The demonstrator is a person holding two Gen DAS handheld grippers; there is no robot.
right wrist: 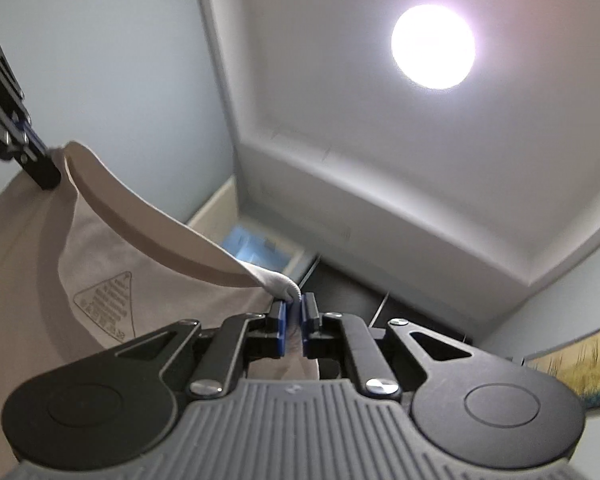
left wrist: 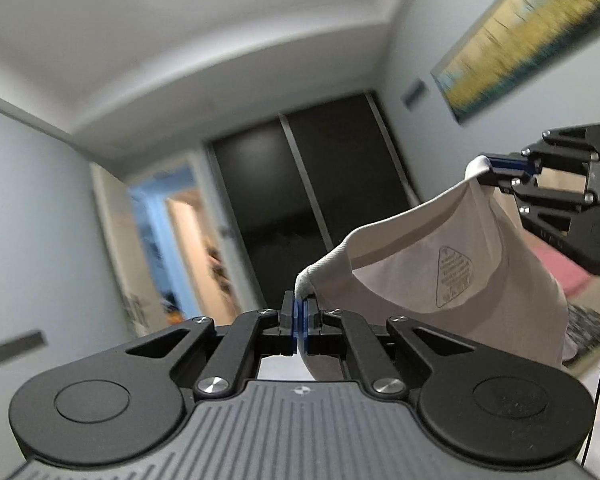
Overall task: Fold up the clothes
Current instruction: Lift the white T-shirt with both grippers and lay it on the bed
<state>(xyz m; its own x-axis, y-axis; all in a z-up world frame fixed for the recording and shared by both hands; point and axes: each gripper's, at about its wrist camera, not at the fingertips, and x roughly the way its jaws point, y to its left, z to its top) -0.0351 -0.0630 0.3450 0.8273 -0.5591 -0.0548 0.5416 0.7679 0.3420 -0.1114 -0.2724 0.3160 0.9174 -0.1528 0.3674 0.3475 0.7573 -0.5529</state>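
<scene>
**White T-shirt held aloft by its shoulders between two grippers**

Item: one white T-shirt, suspended in the air, collar uppermost and opened toward the cameras. A triangular printed label was seen inside the back of the neck, below the neckband.

Left gripper: blue-padded fingers were closed on a bunched fold of the shirt at one end of the collar. In the right wrist view it was seen at the far left, clamped to the other collar end.

Right gripper: fingers were pinched on a bunch of the fabric beside the neckband, a narrow gap between the pads filled by cloth.

Surroundings recorded: dark sliding wardrobe doors, an open doorway, a framed yellow-and-blue painting, a round ceiling lamp. The shirt's lower part was out of view.
</scene>
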